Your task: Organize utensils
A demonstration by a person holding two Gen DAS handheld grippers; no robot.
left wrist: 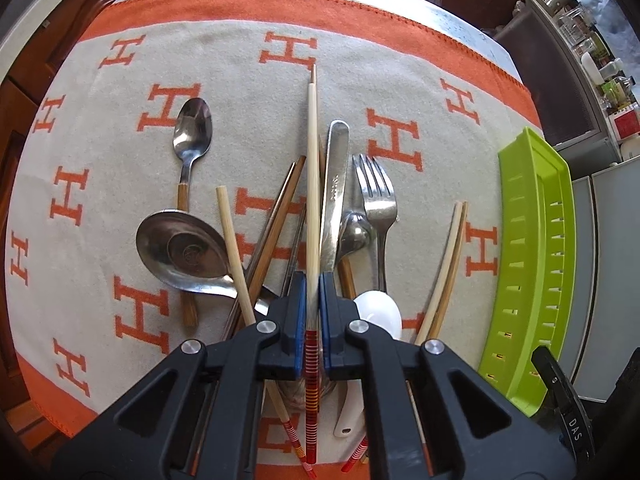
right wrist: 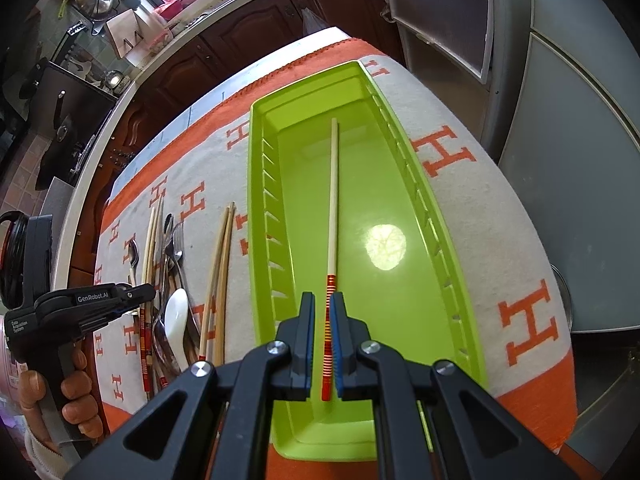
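Two chopsticks, one per hand-held gripper: my left clamps one above the utensil pile, my right pinches another over the green tray.

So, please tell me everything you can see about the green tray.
The green tray is a long, shallow bin of glossy lime plastic, with slots along both long walls and a flat rim. It rests on the orange-lettered cloth, to the right of the utensil pile. Over its floor is one pale chopstick with a red-striped end, lengthwise, gripped by the right gripper. A bright light spot shines on the floor.
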